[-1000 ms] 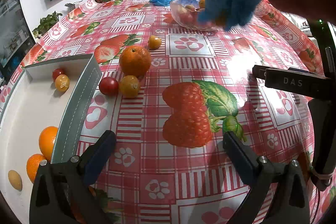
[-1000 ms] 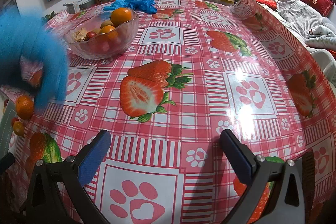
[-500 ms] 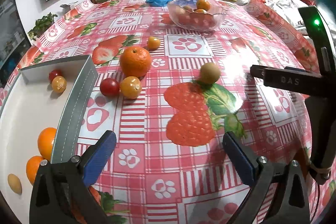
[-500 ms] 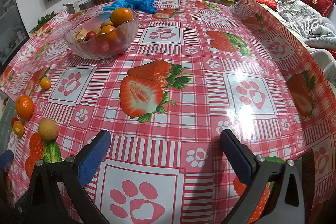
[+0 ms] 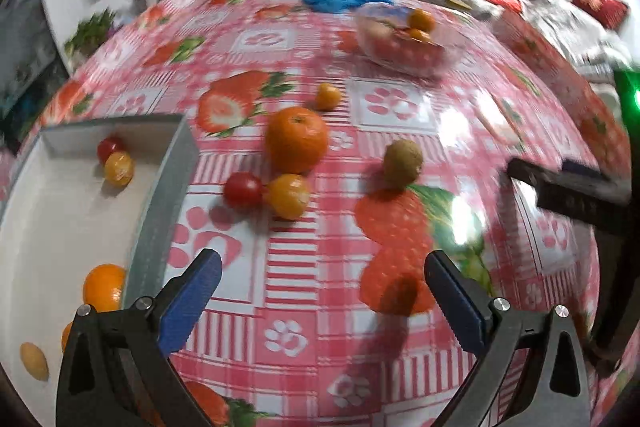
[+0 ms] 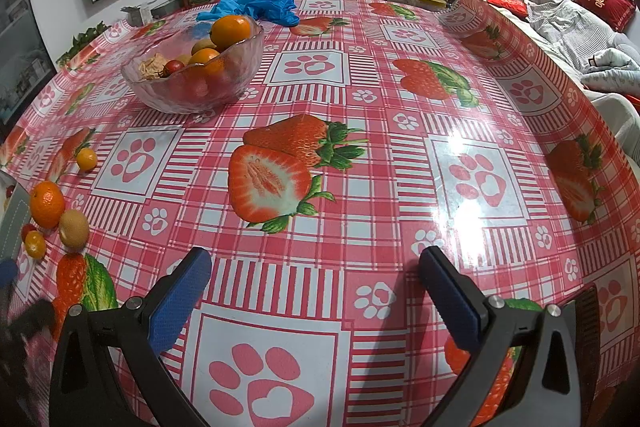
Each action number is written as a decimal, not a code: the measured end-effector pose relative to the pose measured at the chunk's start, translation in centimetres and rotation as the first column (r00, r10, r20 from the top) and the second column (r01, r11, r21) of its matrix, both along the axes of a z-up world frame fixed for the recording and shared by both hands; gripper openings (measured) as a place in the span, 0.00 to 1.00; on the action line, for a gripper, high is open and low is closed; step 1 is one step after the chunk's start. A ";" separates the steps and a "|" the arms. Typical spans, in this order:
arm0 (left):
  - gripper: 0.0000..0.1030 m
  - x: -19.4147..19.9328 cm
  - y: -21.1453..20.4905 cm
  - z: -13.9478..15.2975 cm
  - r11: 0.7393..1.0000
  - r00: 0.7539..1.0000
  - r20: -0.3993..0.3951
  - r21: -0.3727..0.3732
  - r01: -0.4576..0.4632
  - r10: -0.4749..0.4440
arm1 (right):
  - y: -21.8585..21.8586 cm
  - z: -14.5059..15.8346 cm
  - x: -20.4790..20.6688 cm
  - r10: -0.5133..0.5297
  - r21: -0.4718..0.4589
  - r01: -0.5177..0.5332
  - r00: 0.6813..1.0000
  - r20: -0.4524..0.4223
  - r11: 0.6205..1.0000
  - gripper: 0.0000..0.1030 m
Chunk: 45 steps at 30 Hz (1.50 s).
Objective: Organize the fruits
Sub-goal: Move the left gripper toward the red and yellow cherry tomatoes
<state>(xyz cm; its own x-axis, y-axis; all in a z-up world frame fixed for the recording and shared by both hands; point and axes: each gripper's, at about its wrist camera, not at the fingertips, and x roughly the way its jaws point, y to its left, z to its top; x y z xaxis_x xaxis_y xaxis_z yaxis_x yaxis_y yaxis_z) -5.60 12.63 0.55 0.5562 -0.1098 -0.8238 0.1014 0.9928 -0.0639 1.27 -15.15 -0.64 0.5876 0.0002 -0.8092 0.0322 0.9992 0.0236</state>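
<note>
Since the previous frame the left view has swung toward the kiwi (image 5: pixel 403 163); only it shows the tray (image 5: pixel 164 203); both grippers' fingers (image 5: pixel 191 301) (image 6: pixel 180 301) gape wide, empty.

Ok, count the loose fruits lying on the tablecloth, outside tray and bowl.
5: a large orange, a small orange fruit beyond it, a red tomato touching another orange fruit, and a brown kiwi rightward.
</note>
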 end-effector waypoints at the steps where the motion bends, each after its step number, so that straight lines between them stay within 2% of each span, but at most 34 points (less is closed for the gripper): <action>1: 0.99 0.3 0.3 0.1 1.000 1.000 0.005 -0.006 -0.016 0.016 | 0.0 0.0 0.0 0.000 -0.001 0.000 1.000 0.000 1.000 1.00; 4: 0.99 1.2 0.7 0.4 0.999 1.000 -0.009 -0.046 -0.030 0.030 | 0.0 0.0 0.0 0.000 0.000 0.000 1.000 0.000 1.000 1.00; 7: 0.98 1.6 0.5 0.4 0.998 0.999 -0.017 -0.049 -0.044 0.043 | 0.0 0.0 0.0 0.000 -0.001 0.000 1.000 0.000 1.000 1.00; 8: 0.91 1.5 0.5 0.4 0.998 0.999 -0.016 -0.043 -0.048 0.047 | 0.0 0.0 0.0 0.000 -0.002 0.000 1.000 0.000 1.000 1.00; 9: 0.89 1.4 0.4 0.5 0.998 0.999 -0.018 -0.039 -0.048 0.048 | 0.0 0.0 0.0 0.000 0.000 0.000 1.000 0.000 1.000 1.00; 13: 0.89 -0.5 0.5 1.8 0.999 0.998 0.042 -0.021 -0.042 0.043 | 0.0 0.0 0.0 0.000 0.000 0.000 1.000 0.000 1.000 1.00; 15: 0.89 -1.5 0.7 2.2 0.999 0.998 0.053 -0.040 -0.028 0.031 | 0.0 0.0 0.0 0.000 0.000 0.000 1.000 0.000 1.000 1.00; 20: 0.89 -1.8 -0.3 1.5 0.999 0.999 0.033 -0.032 0.014 -0.013 | 0.0 0.0 0.0 0.000 -0.001 0.000 1.000 -0.001 1.000 1.00; 23: 0.89 -0.8 -0.5 1.1 1.000 0.999 0.041 0.002 -0.003 0.003 | 0.0 0.0 -0.1 0.003 -0.001 -0.003 1.000 -0.001 1.000 1.00; 27: 0.89 0.9 0.3 0.4 0.999 0.999 0.009 -0.026 -0.044 0.044 | 0.0 0.0 -0.1 0.003 -0.001 -0.003 1.000 -0.001 1.000 1.00; 28: 0.84 1.2 0.3 0.3 0.999 0.999 0.011 -0.017 -0.050 0.050 | 0.0 0.0 -0.1 0.003 -0.001 -0.003 1.000 -0.001 1.000 1.00; 30: 0.82 1.9 0.0 0.1 0.999 0.999 0.007 0.007 -0.047 0.047 | 0.0 0.0 -0.1 0.003 -0.001 -0.003 1.000 -0.001 1.000 1.00; 32: 0.75 2.6 -0.3 0.0 0.998 0.999 0.008 0.032 -0.051 0.050 | 0.0 0.0 -0.1 0.003 -0.001 -0.003 1.000 -0.001 1.000 1.00; 33: 0.73 3.0 -0.4 -0.2 0.996 0.998 0.009 0.066 -0.057 0.056 | 0.0 0.0 -0.1 0.003 -0.001 -0.003 1.000 -0.001 1.000 1.00; 34: 0.70 3.2 -0.3 -0.1 0.997 0.998 0.015 0.060 -0.055 0.054 | 0.0 0.0 -0.1 0.003 -0.001 -0.003 1.000 -0.001 1.000 1.00; 36: 0.56 3.3 -0.1 0.0 0.996 0.998 0.020 0.066 -0.060 0.059 | 0.0 0.0 -0.1 0.003 -0.001 -0.003 1.000 -0.001 1.000 1.00; 37: 0.42 3.3 0.0 0.1 0.996 0.998 0.021 0.069 -0.055 0.053 | 0.0 0.0 -0.1 0.003 -0.002 -0.003 1.000 -0.001 1.000 1.00; 38: 0.37 3.3 0.0 0.2 0.997 0.999 0.018 0.071 -0.042 0.041 | 0.0 0.0 -0.1 0.003 -0.002 -0.003 1.000 -0.001 1.000 1.00; 45: 0.34 0.4 -1.7 0.3 0.997 0.998 0.045 0.064 0.031 -0.034 | 0.0 0.0 -0.1 0.003 -0.001 -0.003 1.000 -0.001 1.000 1.00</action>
